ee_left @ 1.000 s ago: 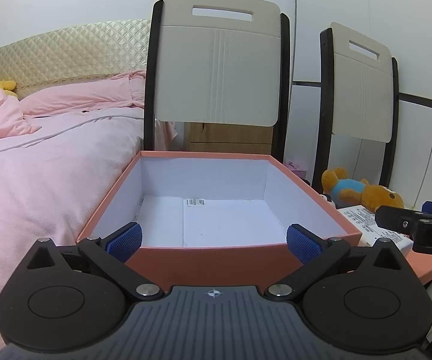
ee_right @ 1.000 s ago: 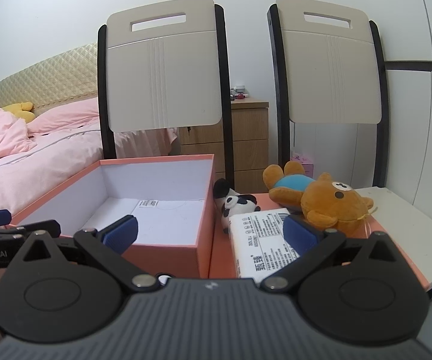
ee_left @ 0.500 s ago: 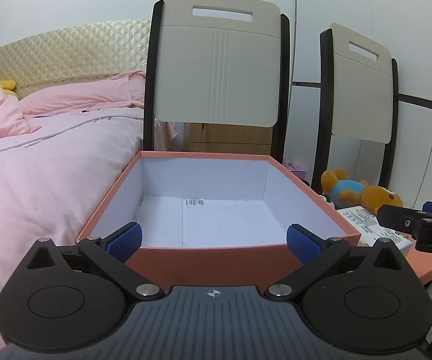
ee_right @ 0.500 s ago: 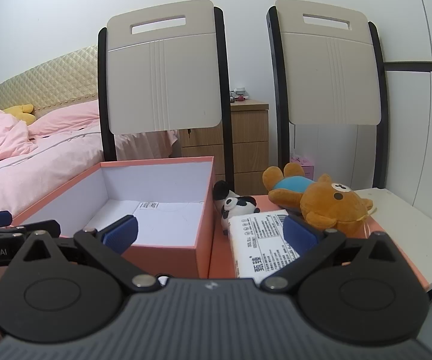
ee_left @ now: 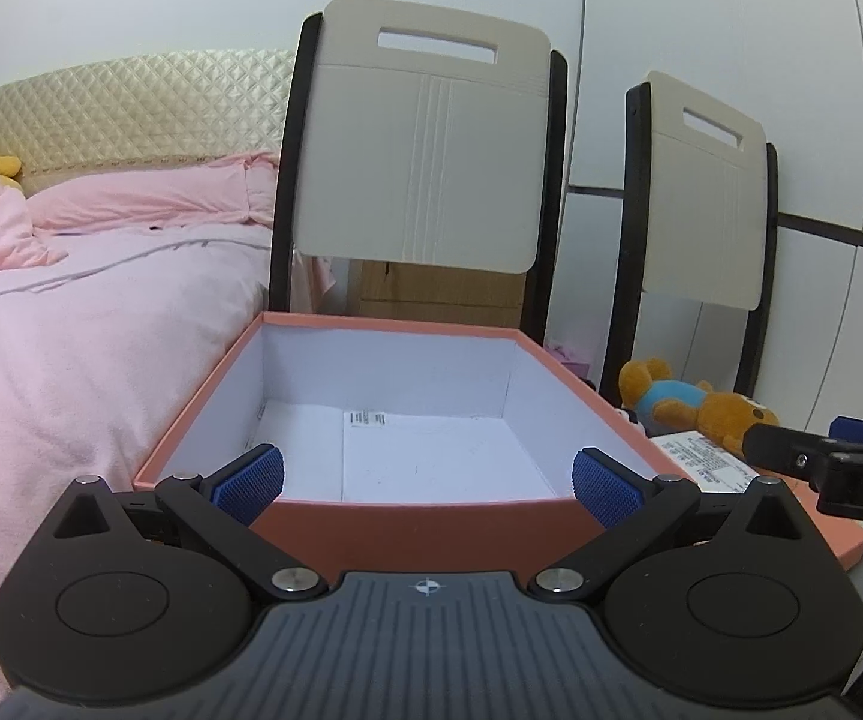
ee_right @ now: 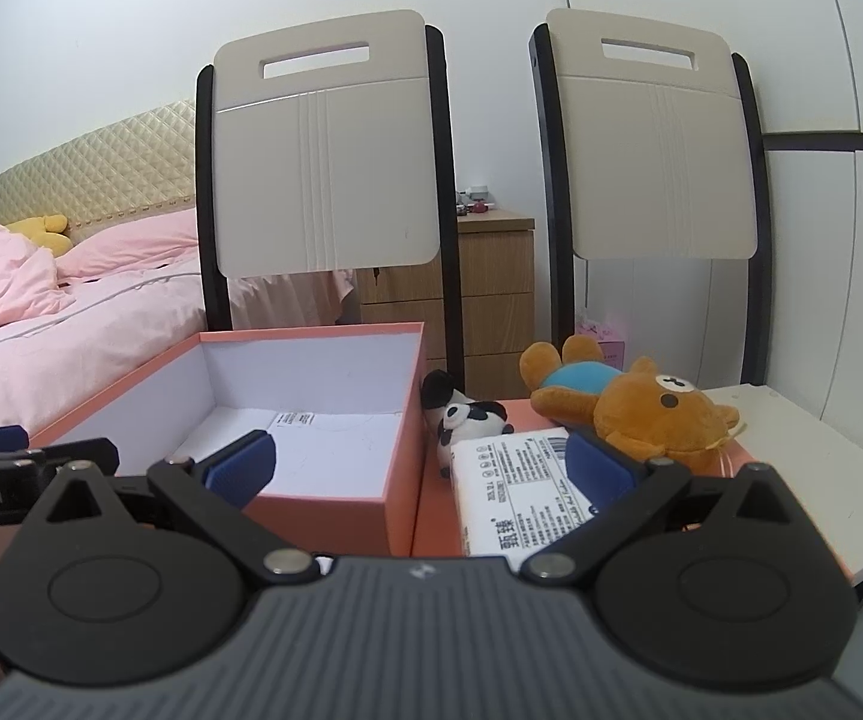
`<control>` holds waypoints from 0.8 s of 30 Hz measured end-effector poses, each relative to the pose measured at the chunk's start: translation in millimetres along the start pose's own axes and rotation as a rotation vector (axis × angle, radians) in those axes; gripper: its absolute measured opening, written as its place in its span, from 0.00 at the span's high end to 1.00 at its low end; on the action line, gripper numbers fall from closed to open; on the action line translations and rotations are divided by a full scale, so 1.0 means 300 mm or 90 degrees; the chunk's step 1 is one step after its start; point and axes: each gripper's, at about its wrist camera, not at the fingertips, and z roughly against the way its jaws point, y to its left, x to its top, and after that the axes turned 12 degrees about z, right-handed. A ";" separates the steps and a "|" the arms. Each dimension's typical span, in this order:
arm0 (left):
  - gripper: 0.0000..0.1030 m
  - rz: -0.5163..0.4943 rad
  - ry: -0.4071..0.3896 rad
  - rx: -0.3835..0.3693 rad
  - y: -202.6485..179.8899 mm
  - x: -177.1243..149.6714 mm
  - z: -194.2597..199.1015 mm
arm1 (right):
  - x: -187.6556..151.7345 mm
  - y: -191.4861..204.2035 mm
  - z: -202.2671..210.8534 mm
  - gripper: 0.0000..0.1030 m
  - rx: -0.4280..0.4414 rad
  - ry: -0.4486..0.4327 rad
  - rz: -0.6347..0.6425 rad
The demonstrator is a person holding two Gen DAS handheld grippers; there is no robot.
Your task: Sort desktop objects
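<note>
An open salmon-pink box with a white inside holds only a labelled sheet. To its right, on a pink lid, lie a brown teddy bear, a small panda plush and a white printed pack. My left gripper hovers open in front of the box's near wall, nothing between its blue pads. My right gripper is open too, spanning the box's right wall and the white pack without touching either.
Two beige chair backs stand behind the box. A bed with pink bedding lies to the left, a wooden drawer unit at the back, a white tabletop at the right edge.
Both views have shifted slightly: the box and toys sit a little lower in the frames. Both grippers stay open and hold nothing.
</note>
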 end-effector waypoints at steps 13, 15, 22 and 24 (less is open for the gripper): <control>0.00 -0.037 -0.099 -0.026 -0.275 -0.144 0.030 | -0.059 -0.207 0.073 0.00 -0.040 -0.037 -0.065; 0.00 -0.056 -0.112 -0.048 -0.356 -0.195 0.034 | -0.069 -0.249 0.096 0.00 -0.056 -0.044 -0.081; 0.00 -0.092 -0.123 -0.066 -0.584 -0.357 -0.023 | -0.107 -0.383 0.186 0.00 -0.113 -0.071 -0.096; 0.00 -0.092 -0.130 -0.058 -0.633 -0.391 -0.055 | -0.122 -0.422 0.216 0.00 -0.125 -0.082 -0.092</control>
